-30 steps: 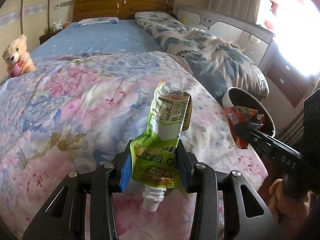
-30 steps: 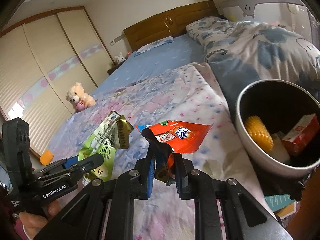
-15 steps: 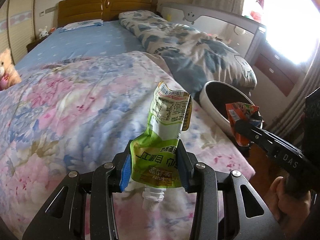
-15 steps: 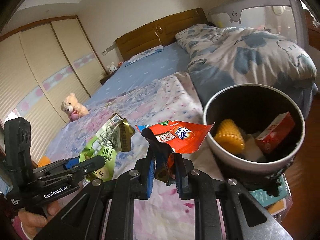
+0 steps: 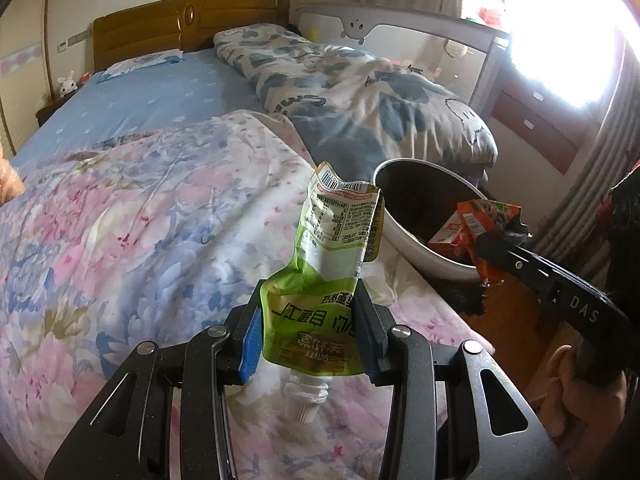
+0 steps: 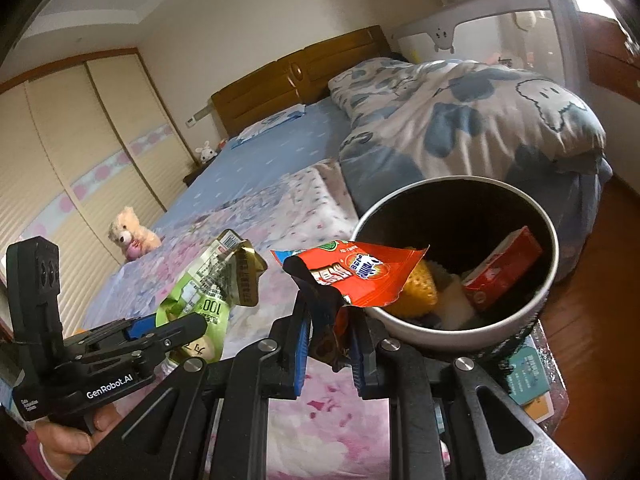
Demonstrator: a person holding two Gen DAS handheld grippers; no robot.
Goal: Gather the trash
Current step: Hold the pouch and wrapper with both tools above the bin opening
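Right wrist view: my right gripper (image 6: 330, 344) clamps a crumpled red snack wrapper (image 6: 356, 276) at the round grey bin's (image 6: 548, 280) rim; left gripper (image 5: 310, 344) pinches a green spouted drink pouch (image 5: 328, 276). Next, I judge: carry over, release.

We cannot see the lower edges of the pouch (image 5: 320, 312) where the left gripper (image 5: 310, 336) clamps it. The wrapper (image 6: 356, 276) covers part of the bin (image 6: 548, 280) rim and half of the yellow corn (image 6: 420, 288) inside. In the left view glare from the window (image 5: 568, 40) washes out everything beside it. The teddy bear (image 5: 10, 180) is cut by that picture's left edge. The print on the book (image 6: 528, 376) under the bin is too small for us to read.
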